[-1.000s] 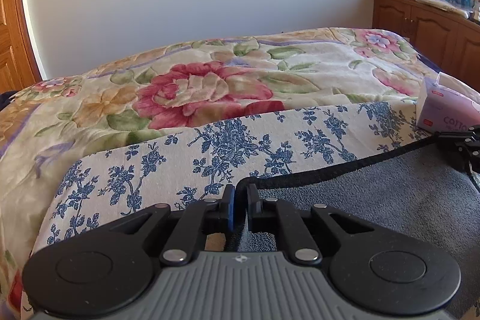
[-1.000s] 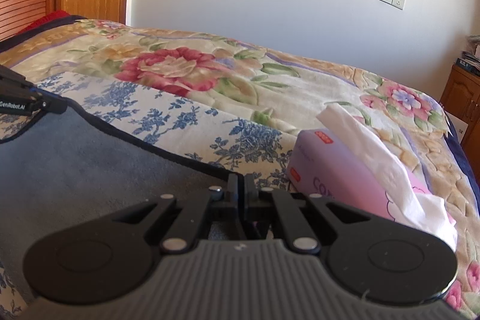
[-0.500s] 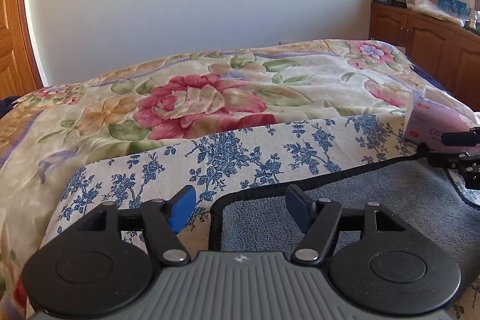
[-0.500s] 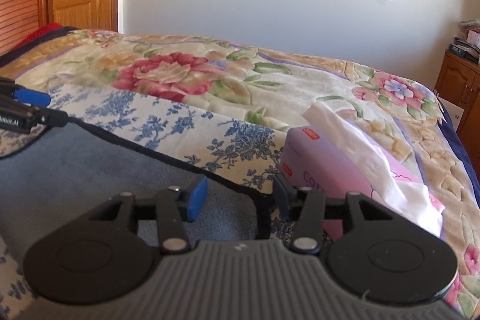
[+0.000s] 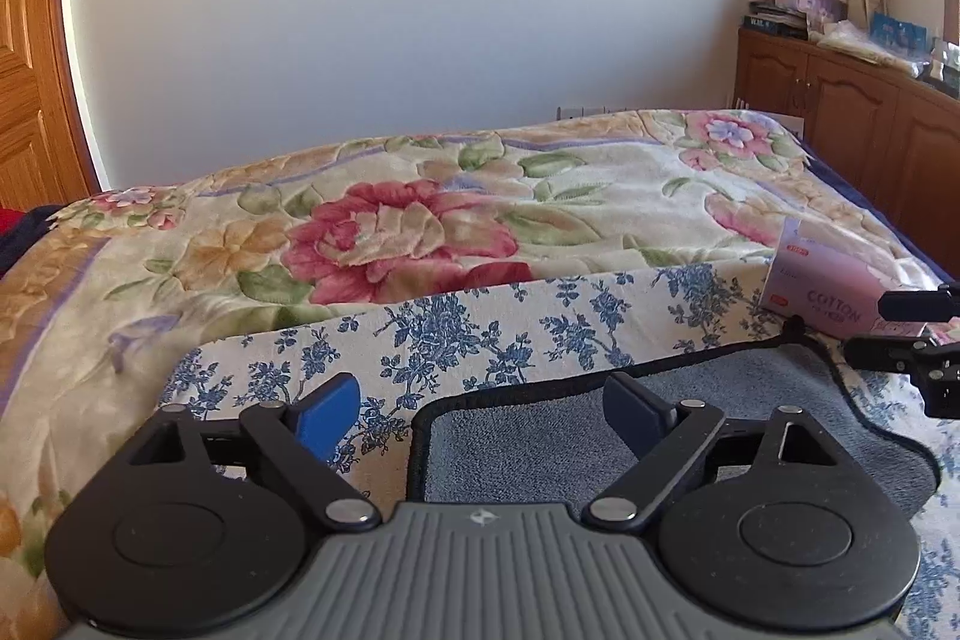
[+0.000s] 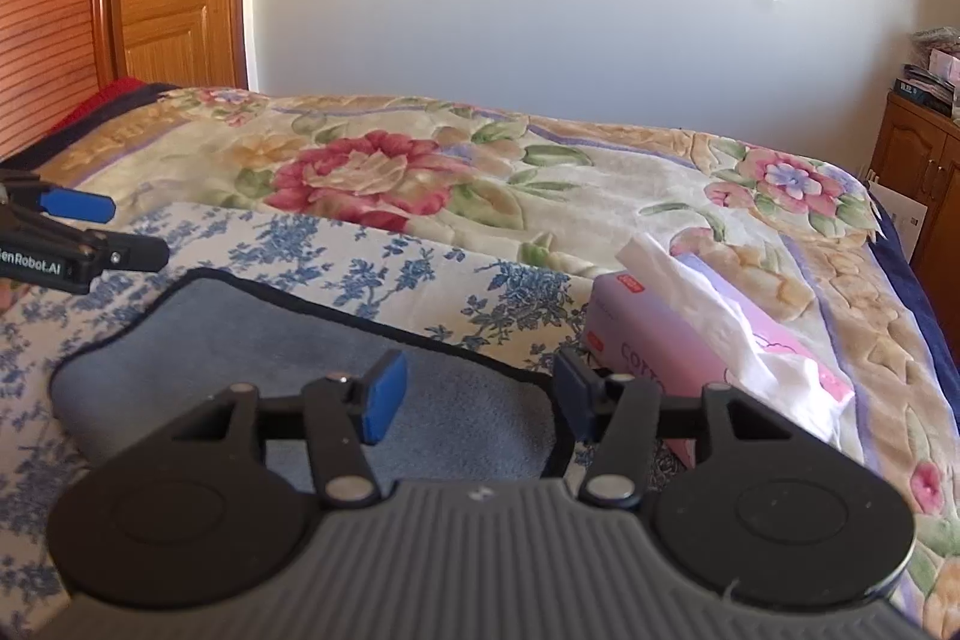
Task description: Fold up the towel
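Note:
A grey towel [image 5: 750, 418] with a black edge lies folded on a blue-flowered cloth [image 5: 480, 328] on the bed; it also shows in the right wrist view [image 6: 312, 352]. My left gripper [image 5: 480, 409] is open and empty above the towel's far left corner. My right gripper [image 6: 477, 391] is open and empty above the towel's far right corner. Each gripper shows in the other's view: the right one [image 5: 912, 334] at the right edge, the left one [image 6: 90, 232] at the left edge.
A pink tissue box [image 6: 690, 370] with a tissue sticking out stands just right of the towel, close to my right gripper; it also shows in the left wrist view [image 5: 828, 286]. A floral blanket [image 5: 450, 220] covers the bed. Wooden cabinets [image 5: 852, 124] stand at the right.
Both grippers were shut on the towel's far edge one second ago. They have opened, let the towel go and lifted back a little. The towel now lies flat.

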The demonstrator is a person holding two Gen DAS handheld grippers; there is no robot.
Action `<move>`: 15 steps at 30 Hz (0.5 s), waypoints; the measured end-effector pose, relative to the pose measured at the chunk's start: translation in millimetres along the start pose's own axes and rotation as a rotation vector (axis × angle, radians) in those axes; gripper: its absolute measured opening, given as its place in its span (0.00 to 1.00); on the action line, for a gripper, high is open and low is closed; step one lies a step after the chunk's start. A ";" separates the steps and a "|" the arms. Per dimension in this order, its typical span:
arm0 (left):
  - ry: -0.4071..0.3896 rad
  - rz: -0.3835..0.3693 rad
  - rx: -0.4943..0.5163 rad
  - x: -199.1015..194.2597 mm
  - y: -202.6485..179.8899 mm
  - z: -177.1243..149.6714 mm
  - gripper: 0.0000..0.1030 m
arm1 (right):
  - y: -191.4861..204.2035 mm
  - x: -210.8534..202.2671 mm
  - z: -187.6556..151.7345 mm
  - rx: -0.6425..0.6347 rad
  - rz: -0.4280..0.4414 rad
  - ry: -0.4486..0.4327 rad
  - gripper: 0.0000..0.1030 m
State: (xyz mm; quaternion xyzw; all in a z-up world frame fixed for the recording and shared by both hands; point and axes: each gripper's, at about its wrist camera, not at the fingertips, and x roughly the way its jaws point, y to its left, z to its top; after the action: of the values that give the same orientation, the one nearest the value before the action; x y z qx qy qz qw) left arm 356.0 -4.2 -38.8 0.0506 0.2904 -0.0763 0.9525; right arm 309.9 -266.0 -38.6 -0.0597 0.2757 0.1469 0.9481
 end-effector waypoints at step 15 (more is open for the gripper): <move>-0.065 0.001 0.028 -76.4 -17.7 28.4 0.95 | 8.4 -64.8 19.1 0.027 -0.017 -0.040 0.64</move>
State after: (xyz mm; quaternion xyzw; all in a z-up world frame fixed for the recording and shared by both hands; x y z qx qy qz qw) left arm 305.8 -16.8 26.6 0.0614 0.2584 -0.0816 0.9606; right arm 264.7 -270.2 12.2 -0.0463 0.2583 0.1363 0.9553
